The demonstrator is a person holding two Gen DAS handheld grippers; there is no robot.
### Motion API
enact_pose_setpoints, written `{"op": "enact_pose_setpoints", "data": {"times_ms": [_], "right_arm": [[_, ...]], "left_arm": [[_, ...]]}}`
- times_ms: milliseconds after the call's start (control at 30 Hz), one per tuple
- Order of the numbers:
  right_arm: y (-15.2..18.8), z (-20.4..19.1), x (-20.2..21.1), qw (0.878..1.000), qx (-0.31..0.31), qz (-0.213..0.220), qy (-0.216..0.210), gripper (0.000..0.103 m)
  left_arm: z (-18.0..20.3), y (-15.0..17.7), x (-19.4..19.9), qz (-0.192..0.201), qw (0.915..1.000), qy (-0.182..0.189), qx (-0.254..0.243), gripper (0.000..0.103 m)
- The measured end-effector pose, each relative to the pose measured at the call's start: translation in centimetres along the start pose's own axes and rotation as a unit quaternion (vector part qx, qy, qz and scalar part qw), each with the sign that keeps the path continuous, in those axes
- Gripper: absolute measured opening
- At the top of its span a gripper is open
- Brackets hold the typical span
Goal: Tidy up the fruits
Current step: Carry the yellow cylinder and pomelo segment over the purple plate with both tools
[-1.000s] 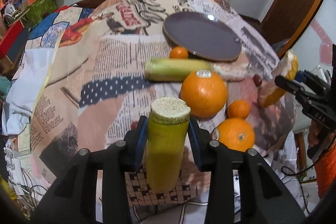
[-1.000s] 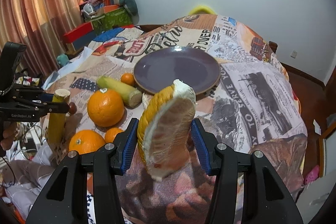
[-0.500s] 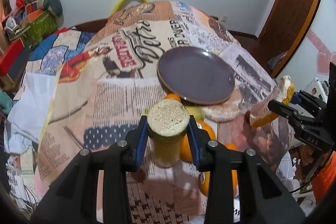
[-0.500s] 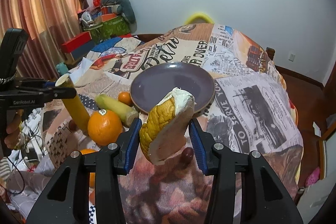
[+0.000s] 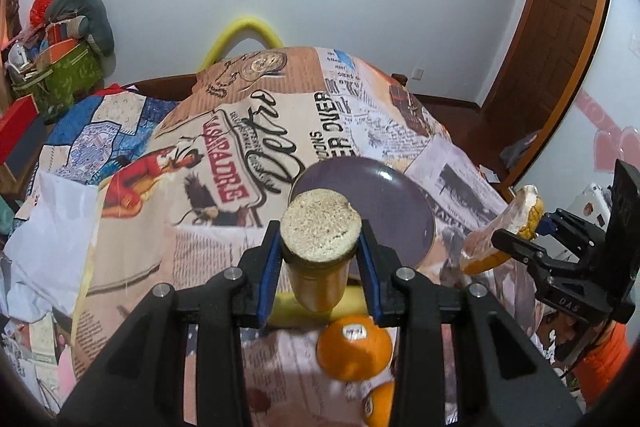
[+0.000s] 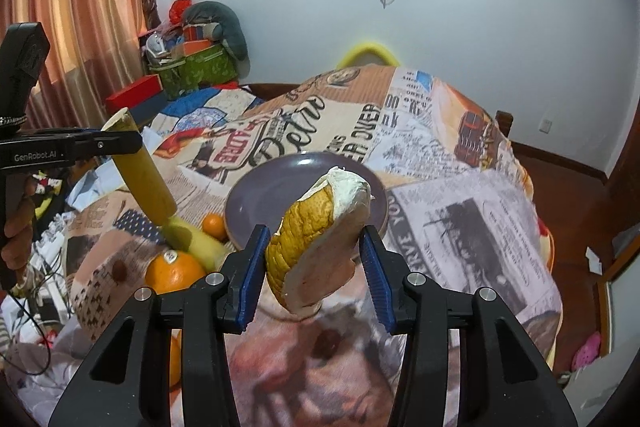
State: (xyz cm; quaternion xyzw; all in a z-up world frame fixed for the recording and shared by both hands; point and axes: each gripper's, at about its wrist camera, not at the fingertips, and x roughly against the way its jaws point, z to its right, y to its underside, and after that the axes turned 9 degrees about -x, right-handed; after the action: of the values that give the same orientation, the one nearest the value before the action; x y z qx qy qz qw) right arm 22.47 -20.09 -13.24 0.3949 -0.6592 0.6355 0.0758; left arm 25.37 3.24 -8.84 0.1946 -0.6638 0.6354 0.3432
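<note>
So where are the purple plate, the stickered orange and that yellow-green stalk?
purple plate [image 6: 256,197]: right wrist view, bare left part of its surface.
stickered orange [image 5: 354,349]: left wrist view, middle of its skin.
yellow-green stalk [image 6: 144,183]: right wrist view, mid-length of its side.

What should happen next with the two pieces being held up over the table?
Probably carry both forward and lower them onto the plate. The left gripper holds a yellow-green stalk, the right gripper a pomelo wedge, both off the table, and the plate just ahead is bare.
</note>
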Motion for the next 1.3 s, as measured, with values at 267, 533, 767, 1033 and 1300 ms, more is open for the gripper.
{"op": "enact_pose_setpoints", "data": {"times_ms": [267, 533, 767, 1033, 1300], "right_arm": [[-1.6, 0.9, -1.5, 1.000, -0.004, 0.006, 0.010, 0.043], [-2.4, 1.0, -4.1, 1.000, 0.007, -0.007, 0.010, 0.043], [-2.7, 1.1, -6.9, 0.999, 0.018, -0.025, 0.009, 0.043], [-3.6, 0.9, -9.6, 0.999, 0.020, -0.040, -0.001, 0.043], [-4.1, 0.6, -11.1, 0.999, 0.024, -0.044, -0.009, 0.043]], "left_arm": [[0.0, -1.9, -4.0, -0.012, 0.9996, 0.023, 0.014, 0.036], [1.0, -3.1, -7.9, -0.040, 0.9985, 0.036, -0.001, 0.036], [1.2, -3.8, -10.7, -0.065, 0.9967, 0.046, -0.013, 0.036], [1.3, -4.6, -13.0, -0.071, 0.9964, 0.044, -0.017, 0.036], [0.5, -5.5, -14.9, -0.067, 0.9969, 0.041, -0.005, 0.036]]}}
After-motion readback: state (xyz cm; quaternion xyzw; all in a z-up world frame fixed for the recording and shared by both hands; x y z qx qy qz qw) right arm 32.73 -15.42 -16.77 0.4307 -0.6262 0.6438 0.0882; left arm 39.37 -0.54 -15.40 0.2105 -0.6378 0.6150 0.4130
